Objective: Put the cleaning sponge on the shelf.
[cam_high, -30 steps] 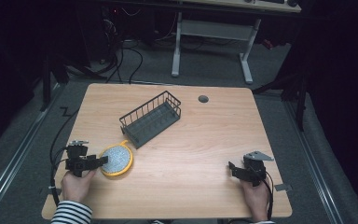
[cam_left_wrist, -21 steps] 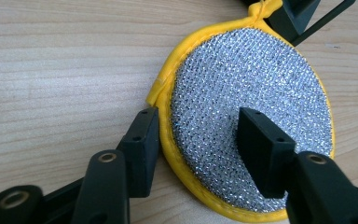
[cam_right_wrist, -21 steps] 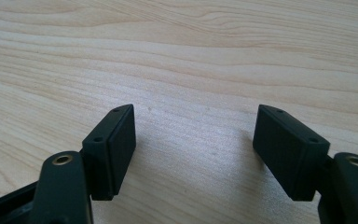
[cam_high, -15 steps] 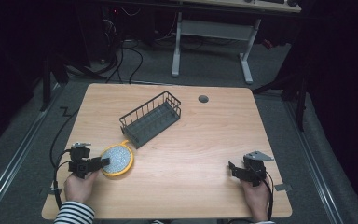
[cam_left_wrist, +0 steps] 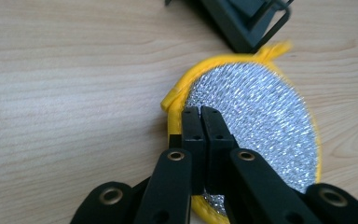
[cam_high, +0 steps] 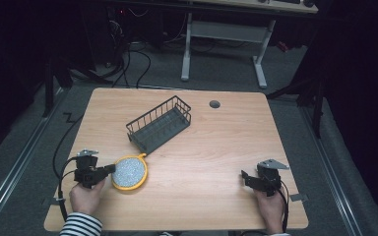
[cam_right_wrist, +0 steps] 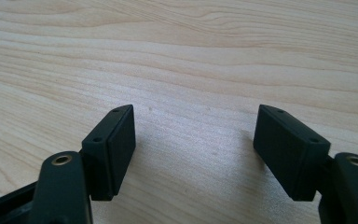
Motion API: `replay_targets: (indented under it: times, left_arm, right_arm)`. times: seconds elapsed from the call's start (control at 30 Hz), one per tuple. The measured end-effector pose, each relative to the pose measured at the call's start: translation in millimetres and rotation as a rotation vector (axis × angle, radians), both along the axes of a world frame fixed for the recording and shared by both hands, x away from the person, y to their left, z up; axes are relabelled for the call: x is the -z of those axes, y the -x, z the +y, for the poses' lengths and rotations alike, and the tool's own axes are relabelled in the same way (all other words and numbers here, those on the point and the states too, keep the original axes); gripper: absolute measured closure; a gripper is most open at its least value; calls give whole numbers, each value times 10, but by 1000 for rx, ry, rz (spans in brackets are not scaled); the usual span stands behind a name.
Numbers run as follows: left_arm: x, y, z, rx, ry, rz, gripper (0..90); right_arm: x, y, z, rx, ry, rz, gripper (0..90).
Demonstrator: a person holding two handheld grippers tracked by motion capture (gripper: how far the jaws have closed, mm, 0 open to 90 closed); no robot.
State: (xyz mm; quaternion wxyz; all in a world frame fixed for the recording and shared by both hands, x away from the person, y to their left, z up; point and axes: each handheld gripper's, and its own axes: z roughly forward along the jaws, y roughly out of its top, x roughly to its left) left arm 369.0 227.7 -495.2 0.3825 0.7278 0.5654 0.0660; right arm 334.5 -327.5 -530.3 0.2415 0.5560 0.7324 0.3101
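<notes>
At the left edge of the table (cam_high: 187, 196), the left gripper (cam_high: 109, 169) is pinching the rim of the round yellow-edged scouring pad (cam_high: 129, 172) with its jaws pressed together on it, and it is drawing the pad back toward the person, so the pad is now sitting slightly farther from the dark wire rack (cam_high: 160, 124) than a second ago. That suggests the pad is being dragged along the wood rather than lifted. Far right, the right gripper (cam_high: 245, 177) is resting idle, jaws spread apart over bare table.

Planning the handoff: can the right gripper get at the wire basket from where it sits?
Probably yes: the right gripper is open and holds nothing, and bare table lies between it and the wire basket.
</notes>
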Motion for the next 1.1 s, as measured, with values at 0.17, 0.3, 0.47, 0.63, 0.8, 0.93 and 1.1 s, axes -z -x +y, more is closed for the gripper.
replay_targets:
  times: [0.17,0.3,0.47,0.63,0.8,0.93,1.1]
  left_arm:
    - [-117,32,-27,23,-37,-30,899]
    - [-139,37,-5,17,-44,-29,900]
    - [-179,47,-16,27,-32,-40,900]
    - [-332,74,-50,53,-39,-82,900]
    - [-504,114,-70,67,-44,-121,900]
    - [-648,116,-68,80,-39,-141,900]
    - [-847,93,-8,77,-31,-169,900]
  right_arm:
    - [1,0,0,0,-2,-1,296]
    - [0,0,-2,2,-4,0,296]
    - [0,0,-5,3,-9,0,296]
    - [0,0,-5,2,-7,0,296]
    - [0,0,-4,1,-6,0,295]
    - [0,0,-6,2,-10,0,296]
    - [-1,0,-8,1,-11,0,296]
